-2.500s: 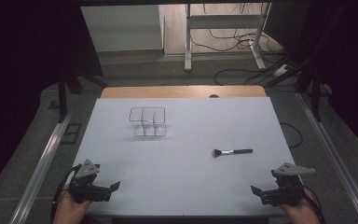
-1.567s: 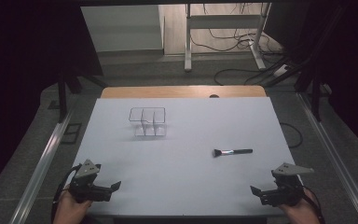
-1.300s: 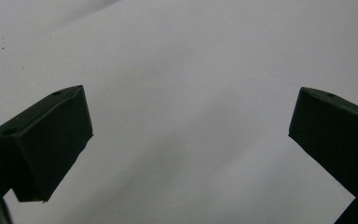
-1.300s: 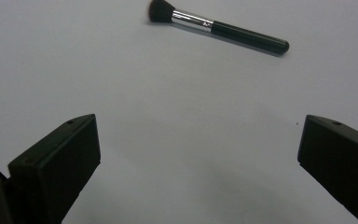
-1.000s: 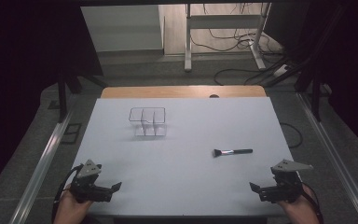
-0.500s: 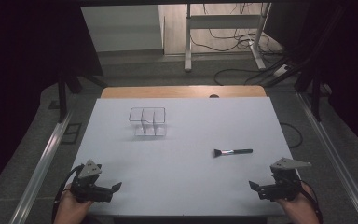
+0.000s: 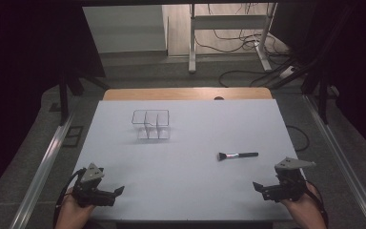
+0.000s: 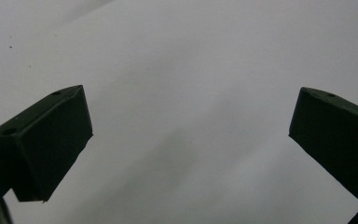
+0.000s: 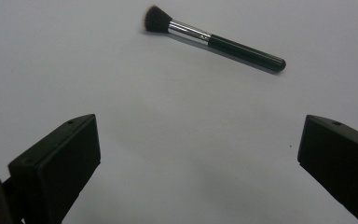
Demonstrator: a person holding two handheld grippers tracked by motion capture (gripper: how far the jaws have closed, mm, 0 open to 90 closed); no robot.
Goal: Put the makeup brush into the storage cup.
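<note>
Both tongs, left [image 7: 118,191] and right [image 7: 258,187], wide open and empty; brush [image 9: 213,39] flat on worktop [image 7: 195,143], ahead of right tongs.

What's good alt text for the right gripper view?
A makeup brush lies flat on the white table, bristles to the left and black handle to the right, ahead of the right gripper. The two black jaws stand wide apart at the bottom corners, holding nothing.
</note>
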